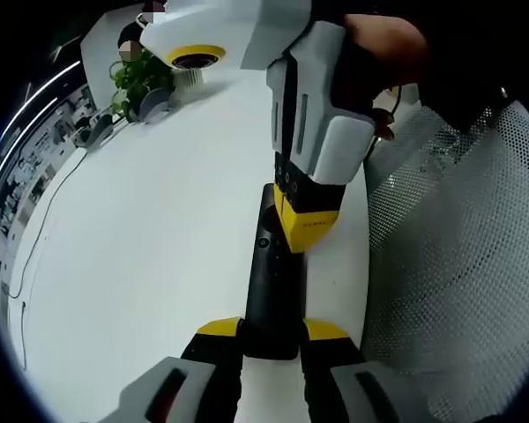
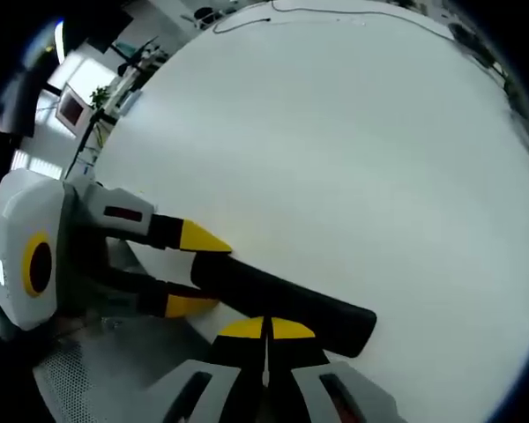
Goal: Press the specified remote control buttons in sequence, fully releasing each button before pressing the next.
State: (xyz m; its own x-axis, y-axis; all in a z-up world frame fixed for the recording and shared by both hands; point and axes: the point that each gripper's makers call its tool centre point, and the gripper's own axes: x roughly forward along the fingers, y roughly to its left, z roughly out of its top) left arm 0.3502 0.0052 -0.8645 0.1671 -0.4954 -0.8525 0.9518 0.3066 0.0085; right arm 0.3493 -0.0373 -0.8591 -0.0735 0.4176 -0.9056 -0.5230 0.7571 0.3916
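Note:
A long black remote control [image 1: 266,282] lies on the white table [image 1: 141,229] near its right edge. My left gripper [image 1: 271,330] is shut on the remote's near end, one yellow-tipped finger on each side. My right gripper [image 1: 307,225] comes down from above in a person's hand, its yellow tips set on the remote's upper face near the buttons. In the right gripper view my right gripper [image 2: 266,328] has its two tips together, shut, resting on the remote [image 2: 286,300]. My left gripper [image 2: 198,271] clasps the remote's end from the left.
A potted plant [image 1: 141,79] stands at the table's far end, and a thin cable [image 1: 35,256] runs along its left side. A grey mesh chair back [image 1: 458,264] stands close beside the table's right edge. The bare table top [image 2: 353,141] stretches beyond the remote.

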